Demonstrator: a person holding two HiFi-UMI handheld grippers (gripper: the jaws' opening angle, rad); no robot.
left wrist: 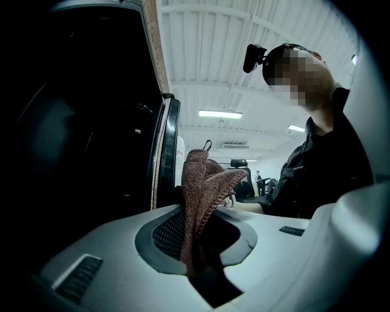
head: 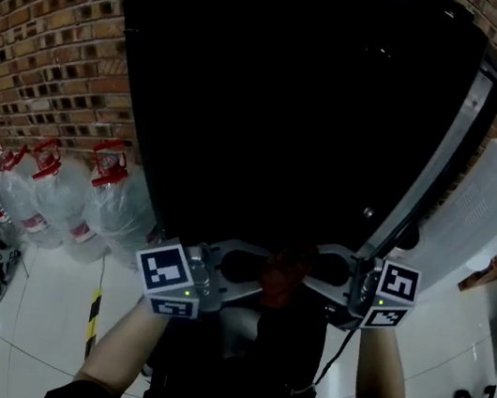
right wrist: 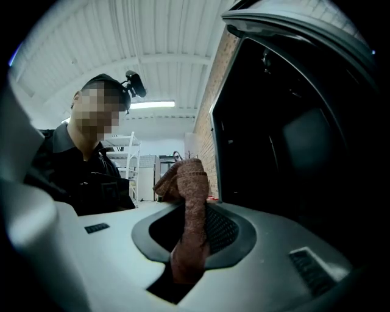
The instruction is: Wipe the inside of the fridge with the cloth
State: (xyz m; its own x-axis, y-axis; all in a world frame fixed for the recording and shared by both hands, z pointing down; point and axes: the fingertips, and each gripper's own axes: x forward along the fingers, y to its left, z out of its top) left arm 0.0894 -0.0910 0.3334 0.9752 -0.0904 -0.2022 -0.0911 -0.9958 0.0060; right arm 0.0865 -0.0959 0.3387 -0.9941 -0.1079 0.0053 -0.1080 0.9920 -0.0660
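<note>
We grip the reddish-brown terry cloth (head: 284, 279) with both tools. Our left tool (head: 257, 286) is clenched on one end and our right tool (head: 314, 276) on the other. In the head view the cloth sits at six o'clock of the tall black fridge (head: 275, 103), before its dark opening.

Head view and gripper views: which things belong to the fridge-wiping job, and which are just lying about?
Job in hand:
- cloth, pinched by both the left gripper and the right gripper
- black fridge

Lying about:
- water bottles on the floor
- brick wall behind
</note>
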